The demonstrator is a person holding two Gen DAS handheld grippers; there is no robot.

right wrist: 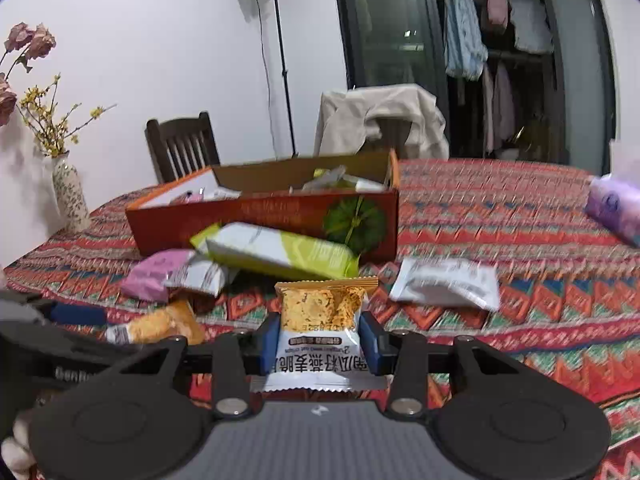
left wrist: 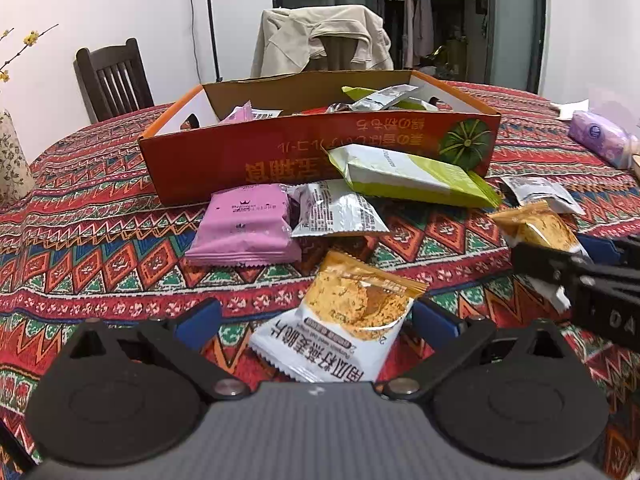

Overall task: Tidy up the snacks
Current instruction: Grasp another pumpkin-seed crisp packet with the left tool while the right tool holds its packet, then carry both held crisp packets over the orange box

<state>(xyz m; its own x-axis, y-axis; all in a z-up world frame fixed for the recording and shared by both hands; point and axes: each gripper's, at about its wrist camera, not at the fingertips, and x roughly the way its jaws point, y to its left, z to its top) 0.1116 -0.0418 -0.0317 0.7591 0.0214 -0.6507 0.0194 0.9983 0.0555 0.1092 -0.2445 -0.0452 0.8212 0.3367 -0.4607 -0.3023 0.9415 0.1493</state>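
Note:
My left gripper [left wrist: 316, 320] is open just above the patterned tablecloth. An orange-and-white crisp packet [left wrist: 344, 320] lies between its blue fingers [left wrist: 198, 322], and the left finger stands clear of it. In the right wrist view, my right gripper [right wrist: 320, 340] is shut on a second packet of the same kind [right wrist: 320, 320], held above the table. That gripper also shows at the right edge of the left wrist view. The orange-red cardboard box [left wrist: 280, 160] [right wrist: 260, 216] stands behind with several snacks inside. A green-white packet [left wrist: 408, 176] leans against its front wall.
A pink packet [left wrist: 244, 224] and a silver packet [left wrist: 336, 212] lie in front of the box, and a white one [right wrist: 444, 284] lies to the right. A flowered vase [right wrist: 70, 196] stands far left, a purple tissue pack [right wrist: 616, 208] far right. Chairs stand behind the table.

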